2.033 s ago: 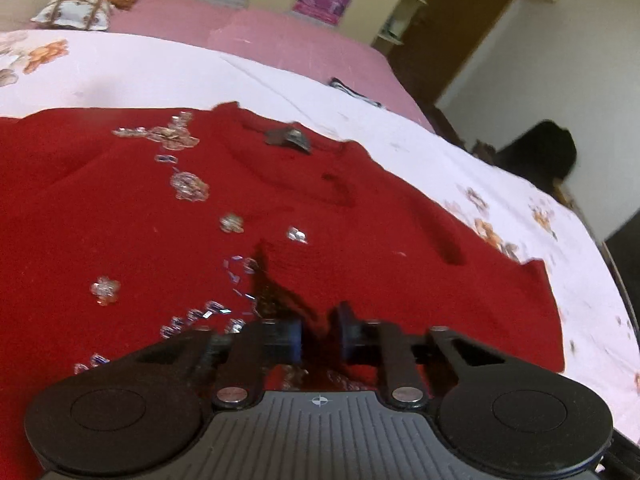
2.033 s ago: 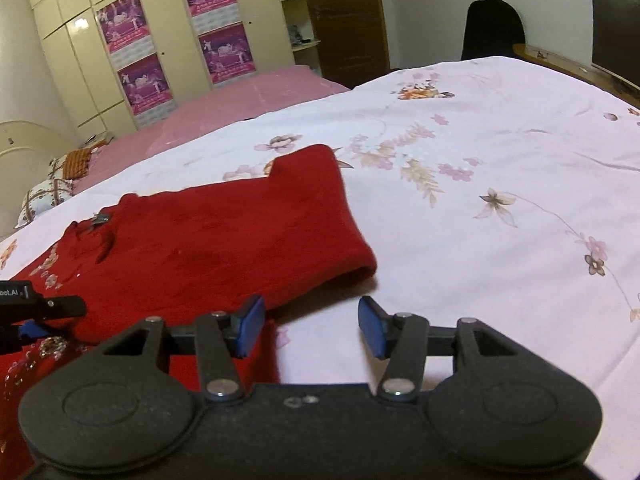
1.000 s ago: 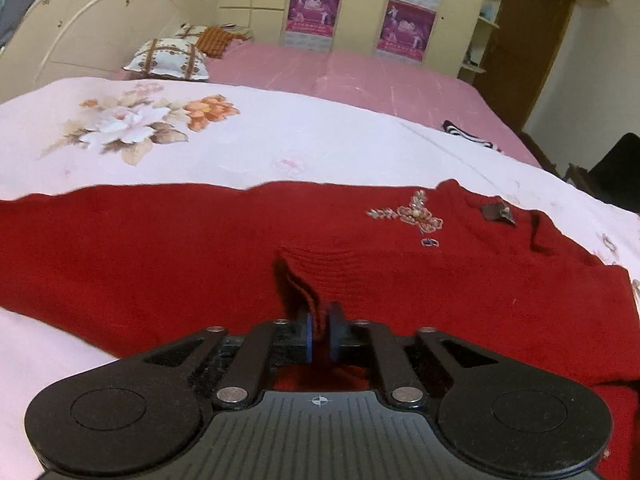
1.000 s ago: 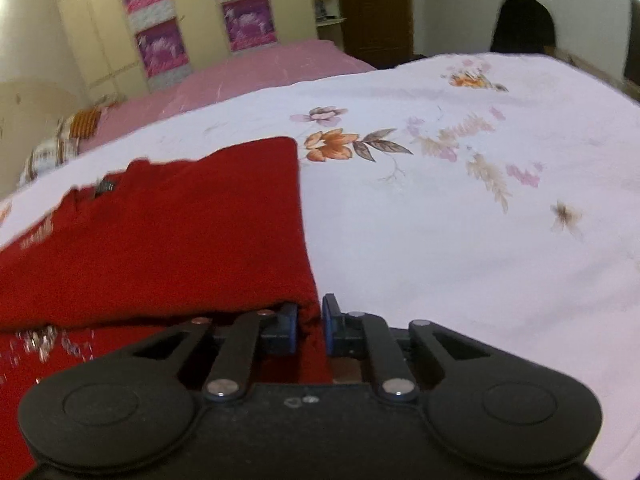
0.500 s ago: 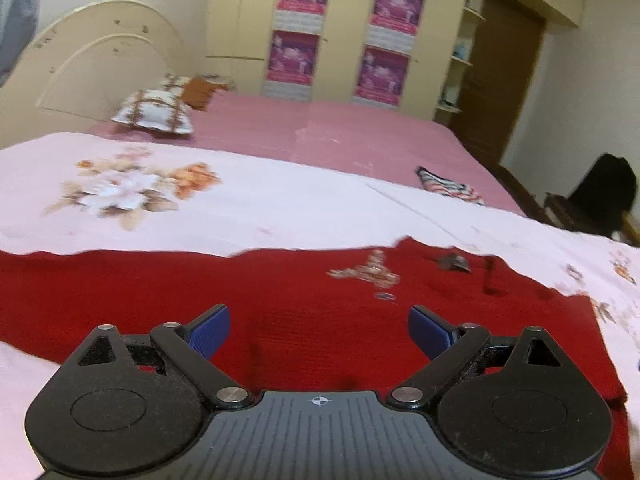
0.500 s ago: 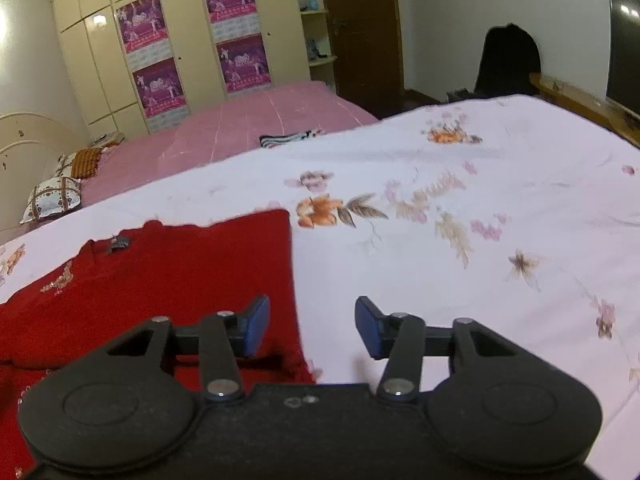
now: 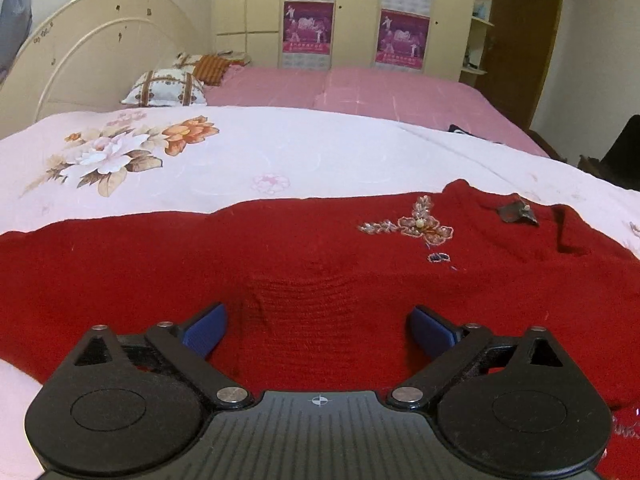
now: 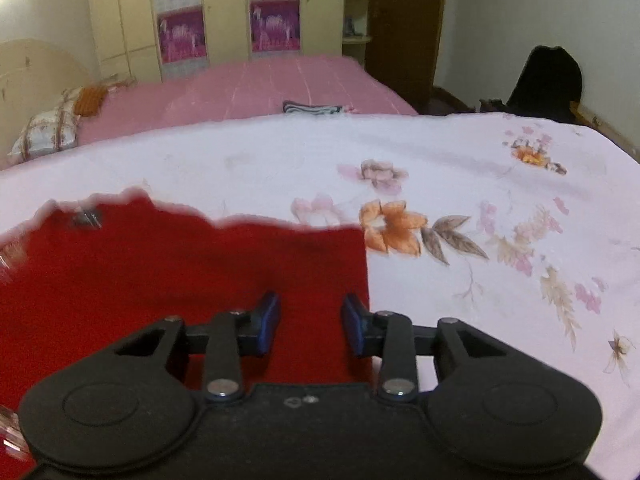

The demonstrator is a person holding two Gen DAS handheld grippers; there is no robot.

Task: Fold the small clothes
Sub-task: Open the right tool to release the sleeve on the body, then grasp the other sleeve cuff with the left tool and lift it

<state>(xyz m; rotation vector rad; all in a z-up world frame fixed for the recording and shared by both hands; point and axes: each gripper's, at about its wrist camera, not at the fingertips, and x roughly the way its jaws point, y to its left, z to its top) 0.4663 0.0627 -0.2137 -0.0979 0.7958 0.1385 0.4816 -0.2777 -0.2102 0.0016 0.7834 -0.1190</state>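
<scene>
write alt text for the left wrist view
The open left gripper hovers over a red sweater spread flat on a floral white bedspread; beaded trim sits near its neckline.

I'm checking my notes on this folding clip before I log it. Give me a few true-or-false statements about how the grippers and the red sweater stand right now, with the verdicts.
1. The left gripper is clamped on a pinch of the red sweater. False: its jaws are spread wide and hold nothing.
2. The right gripper is open above the sweater's right edge. True.
3. The sweater lies on a bare wooden table. False: it lies on a pale floral bedspread.
4. A beaded flower decoration shows on the sweater, left of the neck label in the left wrist view. True.
5. A patterned pillow sits near the headboard. True.
</scene>
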